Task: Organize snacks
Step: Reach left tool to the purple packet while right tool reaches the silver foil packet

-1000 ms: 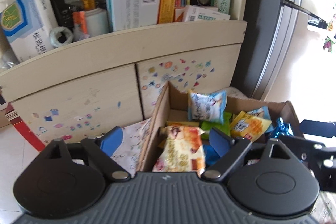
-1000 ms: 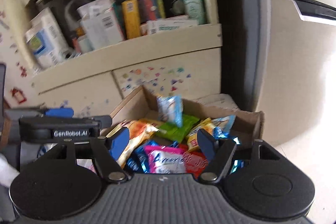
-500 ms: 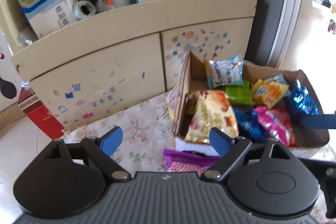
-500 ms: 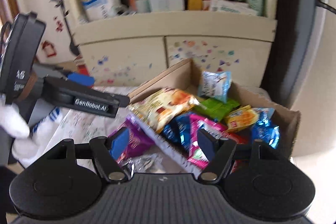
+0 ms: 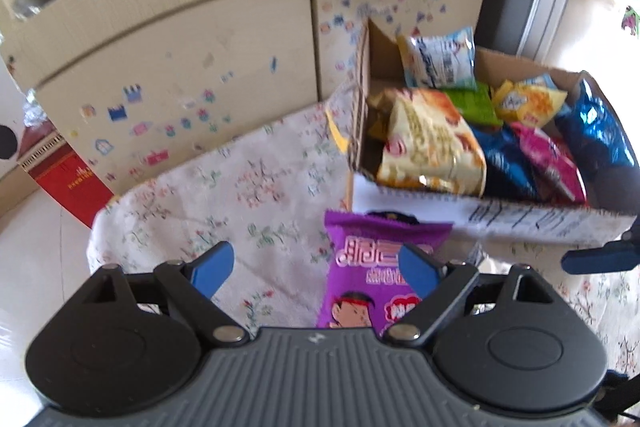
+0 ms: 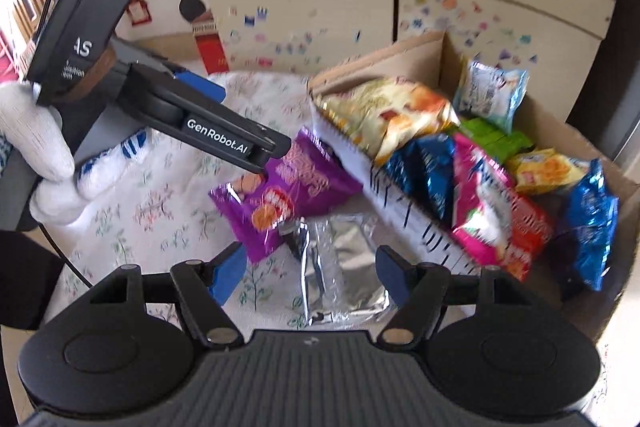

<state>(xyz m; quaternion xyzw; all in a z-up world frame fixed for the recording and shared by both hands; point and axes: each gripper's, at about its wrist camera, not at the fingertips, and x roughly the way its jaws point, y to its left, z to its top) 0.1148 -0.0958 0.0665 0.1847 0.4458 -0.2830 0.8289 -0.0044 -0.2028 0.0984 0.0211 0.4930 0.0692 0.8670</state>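
Note:
A cardboard box [image 5: 496, 217] [image 6: 404, 205] full of snack packets stands on a floral cloth. A purple snack packet [image 5: 374, 283] [image 6: 280, 195] lies on the cloth just outside the box. A silver foil packet [image 6: 340, 263] lies beside it. My left gripper [image 5: 316, 269] [image 6: 264, 155] hangs open above the purple packet, its right fingertip over the packet. My right gripper [image 6: 310, 271] is open above the silver packet, nothing between its pads. Its blue fingertip [image 5: 596, 259] shows at the right edge of the left wrist view.
The box holds a yellow chip bag [image 5: 428, 143], a pale blue packet [image 5: 440, 61], green, pink and blue packets. A beige cabinet [image 5: 192, 59] with stickers stands behind the cloth, its shelf crowded with boxes. A gloved hand [image 6: 44, 155] holds the left gripper. A red box [image 5: 68, 179] stands on the floor at left.
Both grippers have tilted down and sunk toward the cloth. The purple and silver packets outside the box have come into view. Neither gripper's opening has altered.

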